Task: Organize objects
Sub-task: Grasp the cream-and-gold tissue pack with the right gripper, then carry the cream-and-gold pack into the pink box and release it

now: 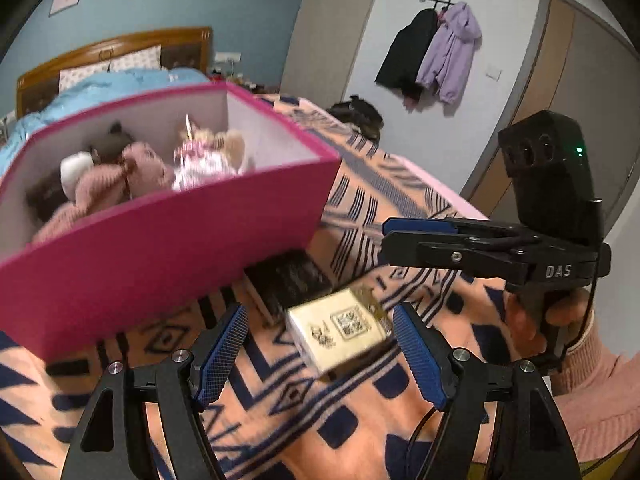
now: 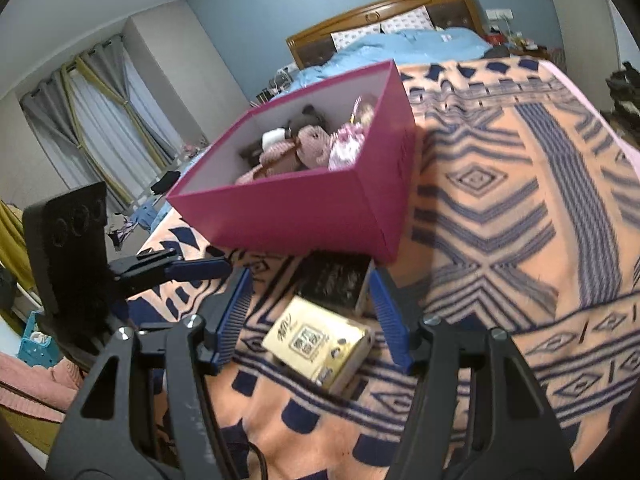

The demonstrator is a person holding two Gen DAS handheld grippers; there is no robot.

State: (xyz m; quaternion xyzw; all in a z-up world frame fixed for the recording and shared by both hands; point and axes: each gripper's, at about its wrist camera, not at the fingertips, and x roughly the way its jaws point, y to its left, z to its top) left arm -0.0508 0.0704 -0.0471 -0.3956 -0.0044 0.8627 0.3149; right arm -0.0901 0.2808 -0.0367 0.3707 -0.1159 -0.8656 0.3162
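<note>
A magenta box [image 1: 168,248] [image 2: 304,208] stands on the patterned blanket and holds plush toys [image 1: 120,176] [image 2: 304,148]. A black book-like box [image 1: 292,280] [image 2: 336,280] lies in front of it. A small gold box with a QR code [image 1: 340,328] [image 2: 320,344] lies just before that. My left gripper [image 1: 320,344] is open, its blue pads either side of the gold box and above it. My right gripper [image 2: 310,312] is open over the gold and black boxes. It also shows side-on in the left wrist view [image 1: 386,240], with its two fingers close together.
The orange and navy blanket [image 2: 500,216] covers the bed, with a blue quilt [image 2: 400,44] and wooden headboard [image 2: 380,12] beyond. Jackets hang on the wall [image 1: 436,52]. A door [image 1: 560,80] is at right; curtains [image 2: 92,120] at left.
</note>
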